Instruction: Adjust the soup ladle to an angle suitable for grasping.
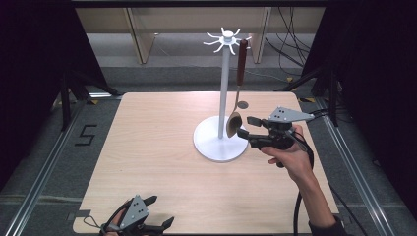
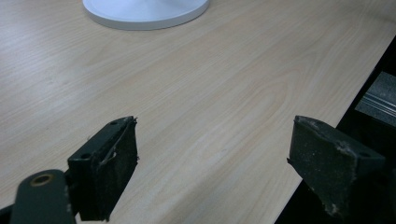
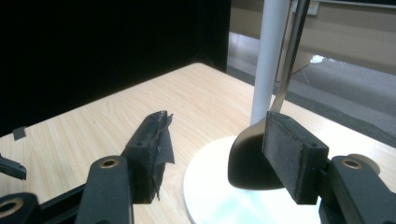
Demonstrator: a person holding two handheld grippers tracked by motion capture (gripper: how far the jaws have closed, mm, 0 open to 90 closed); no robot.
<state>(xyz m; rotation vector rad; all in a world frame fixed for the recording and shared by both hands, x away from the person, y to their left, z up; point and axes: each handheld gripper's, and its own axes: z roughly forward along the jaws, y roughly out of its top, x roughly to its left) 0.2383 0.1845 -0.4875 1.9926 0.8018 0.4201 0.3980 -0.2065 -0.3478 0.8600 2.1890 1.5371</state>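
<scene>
A white hook stand (image 1: 224, 88) rises from a round base (image 1: 211, 145) at the table's middle right. A spoon (image 1: 240, 69) with a red-brown handle hangs from one top hook, its metal bowl (image 1: 234, 124) low beside the pole. My right gripper (image 1: 246, 126) is open right at that bowl. In the right gripper view the spoon bowl (image 3: 245, 161) sits just past the right gripper (image 3: 217, 135), partly hidden behind the right-hand pad (image 3: 292, 154). My left gripper (image 1: 161, 210) is open at the table's near edge, holding nothing. The left gripper (image 2: 215, 140) looks over bare wood.
The light wooden table (image 1: 152, 147) has open room to the left and in front of the stand. The stand's base (image 2: 144, 11) lies far ahead in the left gripper view. A small brownish disc (image 1: 242, 104) lies behind the stand. Dark curtains and floor rails flank the table.
</scene>
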